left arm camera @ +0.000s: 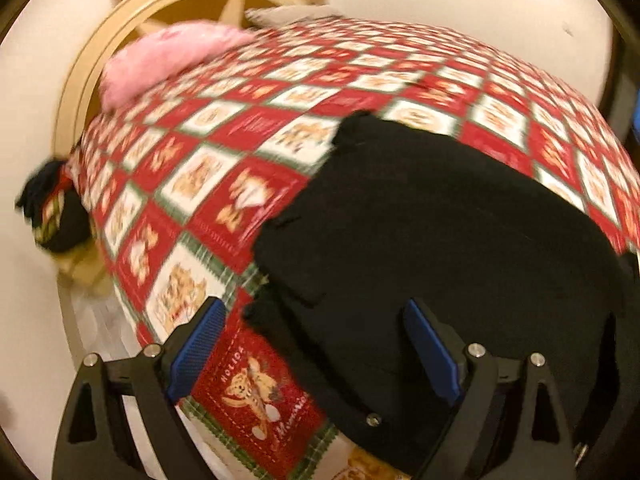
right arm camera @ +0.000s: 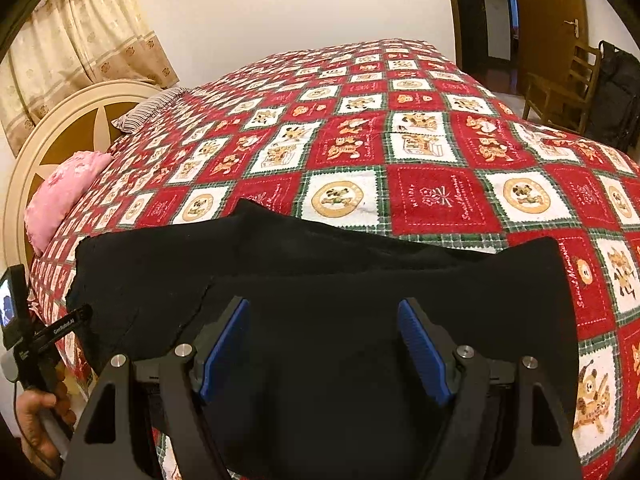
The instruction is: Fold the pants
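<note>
While the black pants (right arm camera: 320,280) lay folded over on the checked bedspread (right arm camera: 400,140), both the left gripper (left arm camera: 316,344) and right gripper (right arm camera: 324,344) hovered released above them; only the right view showed the door (right arm camera: 552,20).

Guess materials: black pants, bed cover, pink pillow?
Pants: soft matte black fabric, likely knit or fleece; no sheen, limp folds. Bed cover: looks like terry or brushed cotton, fuzzy nap on the printed squares. Pink pillow: plush, probably synthetic; fluffy surface.
</note>
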The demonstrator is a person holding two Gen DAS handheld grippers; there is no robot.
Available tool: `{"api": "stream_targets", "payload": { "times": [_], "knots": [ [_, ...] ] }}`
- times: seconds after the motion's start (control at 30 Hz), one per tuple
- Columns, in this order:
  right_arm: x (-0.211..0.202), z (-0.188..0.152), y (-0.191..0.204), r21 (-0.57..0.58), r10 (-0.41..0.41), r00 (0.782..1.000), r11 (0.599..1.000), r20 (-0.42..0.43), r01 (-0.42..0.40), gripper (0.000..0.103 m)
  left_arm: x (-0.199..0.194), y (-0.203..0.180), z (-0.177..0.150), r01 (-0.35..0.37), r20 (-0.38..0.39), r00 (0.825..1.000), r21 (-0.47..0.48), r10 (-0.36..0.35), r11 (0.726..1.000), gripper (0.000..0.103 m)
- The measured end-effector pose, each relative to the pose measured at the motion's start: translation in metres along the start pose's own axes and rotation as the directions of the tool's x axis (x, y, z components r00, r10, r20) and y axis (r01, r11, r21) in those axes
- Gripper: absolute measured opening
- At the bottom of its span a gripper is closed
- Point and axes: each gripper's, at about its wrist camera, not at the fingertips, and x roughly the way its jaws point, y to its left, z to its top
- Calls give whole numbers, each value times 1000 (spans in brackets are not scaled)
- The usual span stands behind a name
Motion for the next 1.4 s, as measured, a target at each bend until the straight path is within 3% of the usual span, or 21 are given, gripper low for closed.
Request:
{"api": "stream_targets", "payload": {
  "times": [0.33,0.47,0.6,0.67,0.77,0.83,1.03,1.17,1.23,1.33,1.4],
  "knots": [
    [-1,0,0,-1,-4,1000,1000,2,4,77,12,2,-2,57,-12,998,-123,-59,991,96],
    [-2,0,-1,1,-1,1000,1000,4,1,77,20,15,-7,138,-34,988,-257,-152,956,97],
    [-2,0,0,-3,2,1000,1000,3,-2,77,9,10,-15,173,-16,983,-287,-185,942,97],
    [-3,0,0,-5,1,1000,1000,4,0,77,7,23,-22,221,0,971,-372,-238,902,97],
    [-5,0,-3,6,-2,1000,1000,12,2,77,5,56,-33,320,92,943,-515,-320,795,97],
    [-5,2,-8,23,-8,1000,1000,19,7,77,7,61,-34,354,112,930,-520,-349,777,97],
    [-2,0,-7,19,-18,1000,1000,7,18,77,9,36,-23,354,100,933,-432,-346,829,98],
    [-3,1,-6,2,-54,998,999,8,54,77,11,30,-15,364,103,929,-439,-356,822,95],
    [-2,1,-9,9,-69,998,998,8,69,77,10,26,-15,362,101,930,-416,-353,834,88],
    [1,0,-14,23,-66,998,998,-6,66,77,9,22,-15,342,91,938,-386,-334,857,63],
    [2,0,-16,29,-65,998,997,-14,65,77,10,22,-14,356,90,933,-381,-349,853,49]
  ]
}}
